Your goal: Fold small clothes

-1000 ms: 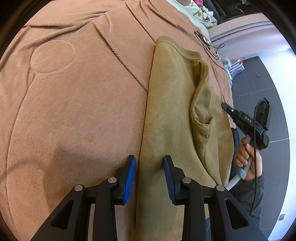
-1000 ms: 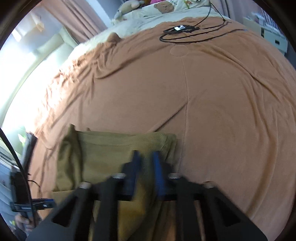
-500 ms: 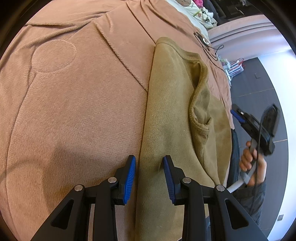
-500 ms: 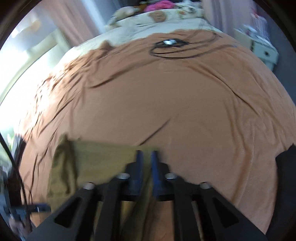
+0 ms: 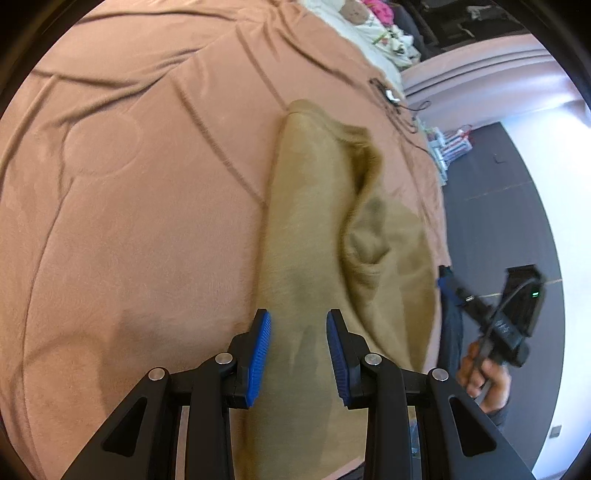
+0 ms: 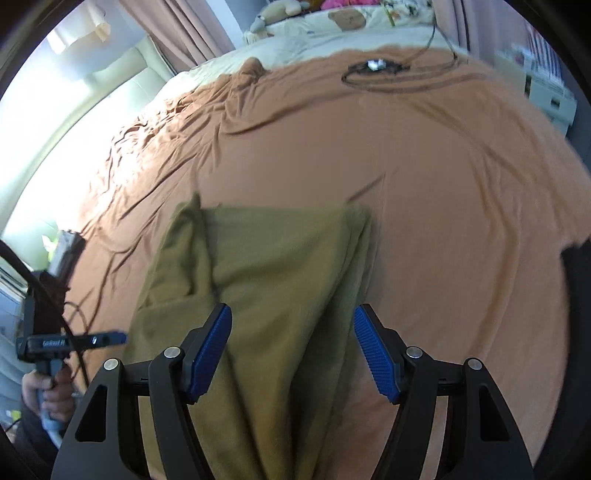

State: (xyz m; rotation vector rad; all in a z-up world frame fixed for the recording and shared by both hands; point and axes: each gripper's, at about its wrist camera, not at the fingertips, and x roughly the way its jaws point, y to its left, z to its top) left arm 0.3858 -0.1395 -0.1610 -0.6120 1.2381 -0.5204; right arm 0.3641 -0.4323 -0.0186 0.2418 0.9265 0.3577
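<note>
An olive garment (image 5: 306,206) lies folded lengthwise on the tan bedspread (image 5: 147,184), with a loose ridge of cloth along its right side. My left gripper (image 5: 298,317) hovers over the garment's near end, its blue pads apart and not touching the cloth. In the right wrist view the same garment (image 6: 277,251) lies below my right gripper (image 6: 291,310). Its jaws are opening wide, and the cloth under them is clear of the pads. Each gripper shows in the other's view: the right one (image 5: 448,288) off the bed's edge in a hand, the left one (image 6: 118,338) at the lower left.
A coiled black cable with a small white device (image 6: 375,66) lies far up the bedspread. Pillows and soft toys (image 6: 347,18) are at the head of the bed. A white storage unit (image 6: 550,96) stands beside the bed. Dark floor (image 5: 498,221) runs along the bed's edge.
My right gripper went from shut to wide open, letting the garment's edge go, and drew back from it. The left gripper kept still with the same gap.
</note>
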